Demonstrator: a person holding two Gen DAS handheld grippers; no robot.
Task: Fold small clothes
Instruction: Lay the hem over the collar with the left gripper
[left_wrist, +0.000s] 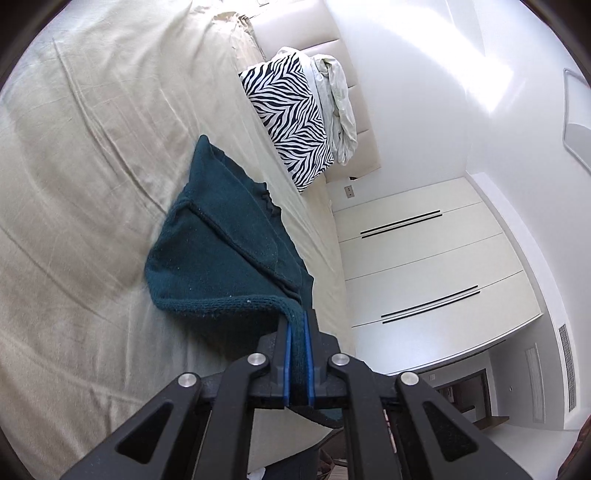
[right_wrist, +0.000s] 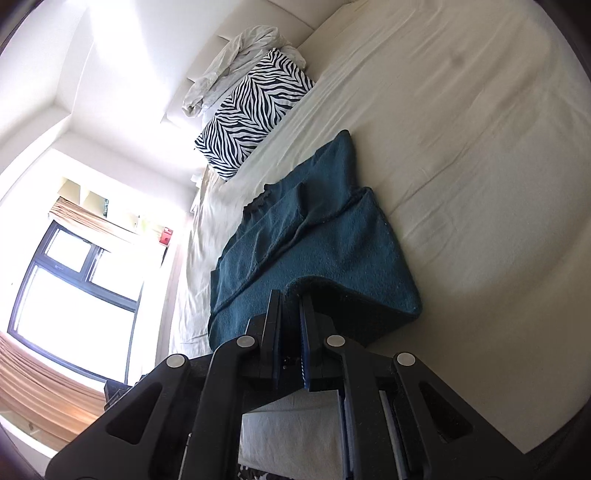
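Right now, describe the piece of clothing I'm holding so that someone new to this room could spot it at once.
Start at the wide bed sheet. Beyond the zebra-striped pillow near the headboard lies a dark teal knitted garment, its near edge pinched by the left gripper and the right gripper. It is the only dark, solid-coloured fabric there.

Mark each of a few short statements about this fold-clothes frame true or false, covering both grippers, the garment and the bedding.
1. The left gripper is clamped on the teal knit garment. True.
2. The right gripper hangs open, clear of the cloth. False: it pinches the garment's edge.
3. The garment lies on a wooden floor. False: it rests on the beige bed sheet.
4. A zebra-print pillow sits beyond the garment. True.
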